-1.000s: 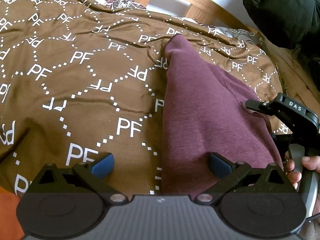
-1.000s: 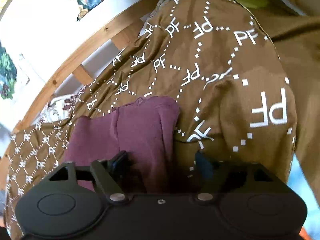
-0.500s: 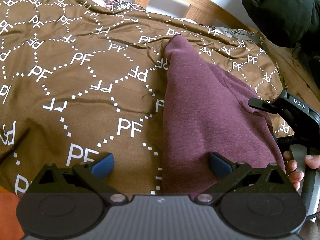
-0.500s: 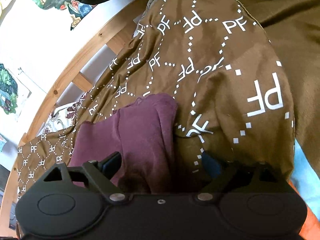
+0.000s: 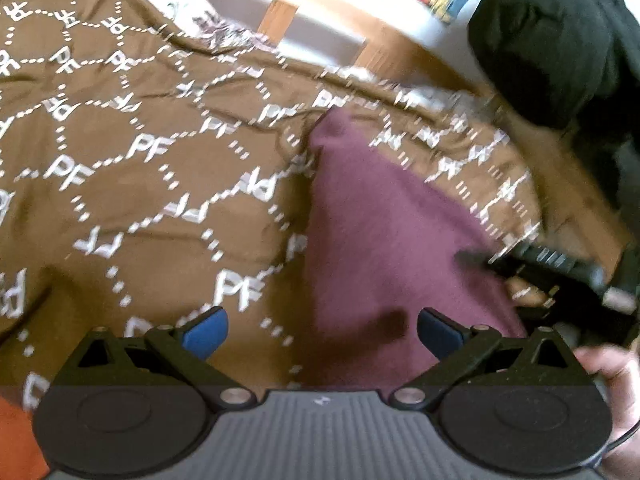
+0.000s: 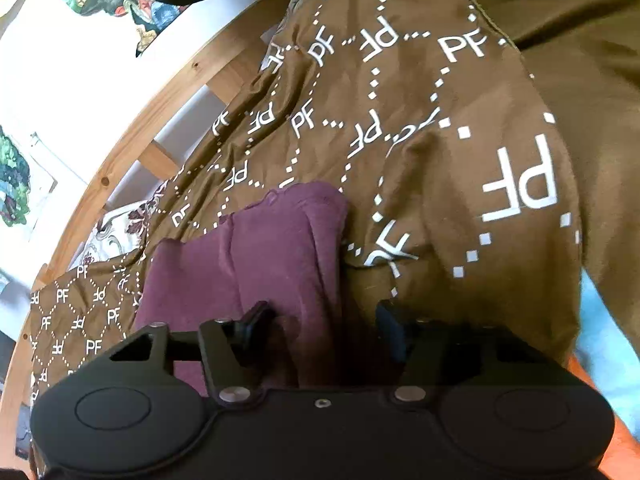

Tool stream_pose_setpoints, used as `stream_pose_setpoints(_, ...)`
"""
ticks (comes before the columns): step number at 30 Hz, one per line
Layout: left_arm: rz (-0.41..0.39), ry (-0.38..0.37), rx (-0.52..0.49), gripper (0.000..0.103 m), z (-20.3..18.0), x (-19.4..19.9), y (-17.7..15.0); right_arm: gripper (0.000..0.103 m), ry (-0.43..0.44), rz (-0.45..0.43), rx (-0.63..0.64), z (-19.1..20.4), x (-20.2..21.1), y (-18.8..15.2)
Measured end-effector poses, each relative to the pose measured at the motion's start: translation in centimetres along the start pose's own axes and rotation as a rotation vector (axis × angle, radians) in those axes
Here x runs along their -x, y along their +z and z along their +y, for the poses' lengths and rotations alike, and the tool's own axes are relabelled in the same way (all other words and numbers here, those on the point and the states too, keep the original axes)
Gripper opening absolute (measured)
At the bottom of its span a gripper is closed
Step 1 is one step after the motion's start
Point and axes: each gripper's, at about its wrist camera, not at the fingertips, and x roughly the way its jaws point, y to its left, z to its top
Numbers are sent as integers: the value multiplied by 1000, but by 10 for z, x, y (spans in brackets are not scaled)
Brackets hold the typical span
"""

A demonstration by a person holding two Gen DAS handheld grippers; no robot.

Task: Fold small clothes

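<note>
The maroon garment (image 5: 384, 240) is laid on the PF-print bedspread (image 5: 140, 168), long axis running away from both grippers, narrow end pointed at the wooden bed frame (image 6: 132, 148). Left gripper (image 5: 322, 326) fingers are held apart over its near left edge; right gripper (image 6: 320, 320) fingers, apart, are seen straddling its near right corner, judged nearer.

"PF" monogram printed in white, repeated all over brown duvet cover (image 5: 132, 184) (image 6: 460, 128), each set within dotted white diamond lattice; some monograms mirrored or inverted. Largest, clearest "PF" seen right of maroon garment (image 6: 256, 264) in right wrist view. No other lettering legible; left wrist view blurred.
</note>
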Motion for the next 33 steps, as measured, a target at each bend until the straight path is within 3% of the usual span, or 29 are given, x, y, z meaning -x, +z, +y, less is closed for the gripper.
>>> stream_pose_setpoints(6, 48, -80, 0, 101, -1, -29, 27, 46, 13, 10, 27, 5, -3, -2)
stream_pose_setpoints(9, 96, -99, -6, 83, -1, -42, 34, 39, 9, 5, 60, 9, -3, -3)
stream_pose_setpoints(11, 123, -138, 12, 64, 1, -46, 34, 35, -4, -8, 114, 15, -2, -4)
stream_pose_setpoints(12, 122, -142, 14, 62, 1, -45, 33, 33, -11, -14, 148, 19, -1, -6)
stream_pose_setpoints(14, 106, -110, -16, 38, -4, -43, 32, 31, -29, -35, 238, 30, 0, -10)
stream_pose_setpoints(16, 88, -92, -41, 31, -9, -38, 31, 29, -50, -62, 330, 43, 2, -16)
stream_pose_setpoints(20, 5, -45, -142, 27, -28, -19, 30, 28, -79, -144, 533, 69, 9, -35)
stream_pose_setpoints(24, -141, 23, -267, 27, -41, 9, 33, 26, -44, -226, 633, 86, 16, -47)
stream_pose_setpoints(28, -228, 60, -260, 28, -32, 24, 46, 26, 16, -313, 678, 104, 17, -46)
stream_pose_setpoints(33, -227, 133, -176, 29, -6, 17, 60, 26, 84, -293, 650, 127, -15, -34)
